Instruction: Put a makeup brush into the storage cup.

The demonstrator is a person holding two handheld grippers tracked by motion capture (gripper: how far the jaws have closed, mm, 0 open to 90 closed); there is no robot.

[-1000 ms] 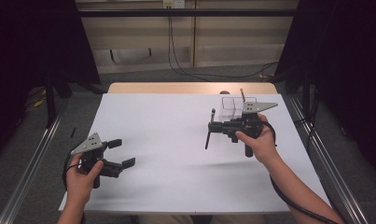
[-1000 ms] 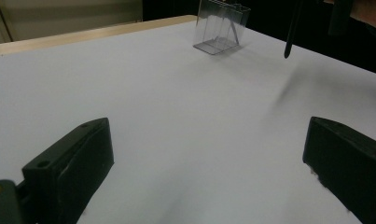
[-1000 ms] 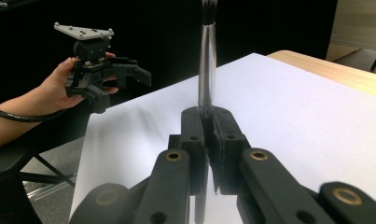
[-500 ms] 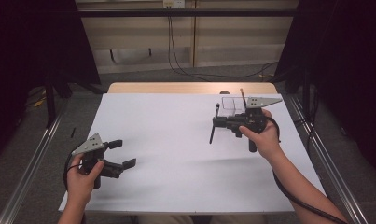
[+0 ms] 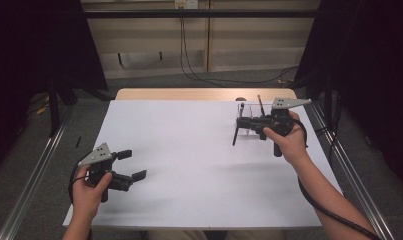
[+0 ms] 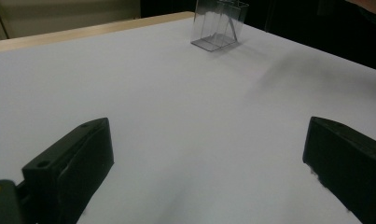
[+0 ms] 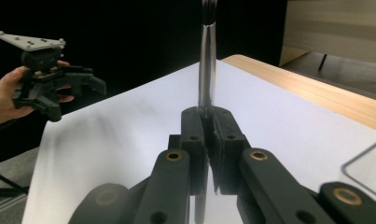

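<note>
**Two grippers, one pen pinched at the far right**

Two hand-held grippers over a white table [image 5: 189, 165], well apart from each other.

R gripper [image 5: 237, 123]: held by the person's right hand [image 5: 284, 142] near the far right part of the table. Jaws pressed together on a thin dark pen [image 5: 235, 134]. In the high view the pen hangs from the jaw tips, tilted, lower end toward the table; can't tell if that end touches the surface. In the right gripper view the pen [image 7: 207, 60] runs straight up from between the closed pads, glossy barrel, top end cut off by the frame edge; the pads [image 7: 194, 135] clamp it at both sides, no gap visible.

Clear plastic holder [image 5: 250, 119]: sits on the table just behind/beside the R gripper, partly hidden by it. Two pens stand in it, one dark w/ light tip [image 5: 241, 108], one brownish [image 5: 260, 105], both leaning. In the left gripper view the holder [image 6: 219, 24] shows as a see-through box at the far side, a slanted stick inside.

L gripper [image 5: 131, 165]: in the left hand [image 5: 89, 192] at the near left of the table, low over the sheet. Jaws spread wide, nothing between them; left gripper view shows bare white surface between the two black pads [image 6: 78, 168]. Grey plate on top, cable trailing back toward the person.
</note>
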